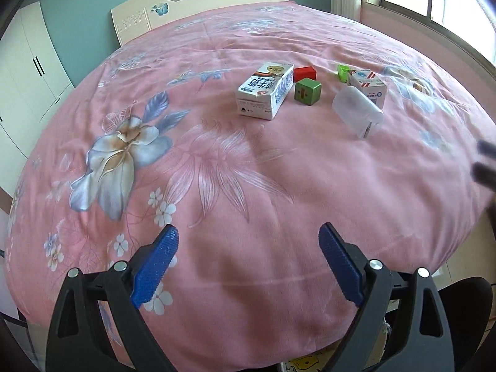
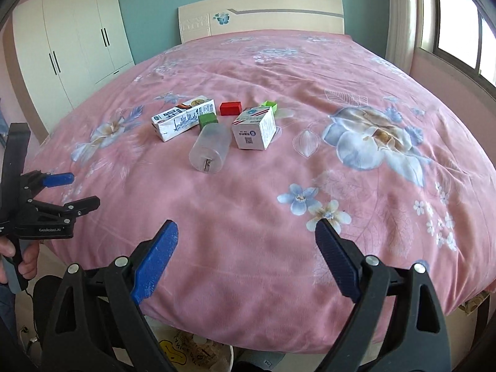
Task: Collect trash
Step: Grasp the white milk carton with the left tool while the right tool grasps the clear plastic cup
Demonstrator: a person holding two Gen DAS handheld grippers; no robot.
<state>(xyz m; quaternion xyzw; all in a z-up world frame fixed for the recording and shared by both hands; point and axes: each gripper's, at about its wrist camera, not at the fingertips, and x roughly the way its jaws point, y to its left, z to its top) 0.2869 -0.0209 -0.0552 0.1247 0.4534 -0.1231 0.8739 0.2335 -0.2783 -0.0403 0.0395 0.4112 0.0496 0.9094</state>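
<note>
On the pink floral bedspread (image 1: 248,170) lie a white milk carton (image 1: 266,91) (image 2: 183,119), a clear plastic cup on its side (image 1: 358,111) (image 2: 210,148), a small white box (image 1: 370,88) (image 2: 255,127), a dark green cube (image 1: 307,90) (image 2: 207,120), a red block (image 1: 304,73) (image 2: 230,108) and a light green block (image 1: 343,72) (image 2: 269,104). My left gripper (image 1: 249,241) is open and empty, well short of them; it also shows in the right wrist view (image 2: 73,190). My right gripper (image 2: 246,235) is open and empty above the bed's near edge.
A cream headboard (image 2: 260,15) is at the far end. White wardrobes (image 2: 71,37) stand left, a window (image 2: 458,21) right. A bag with a yellow print (image 2: 192,353) sits on the floor below the bed's near edge.
</note>
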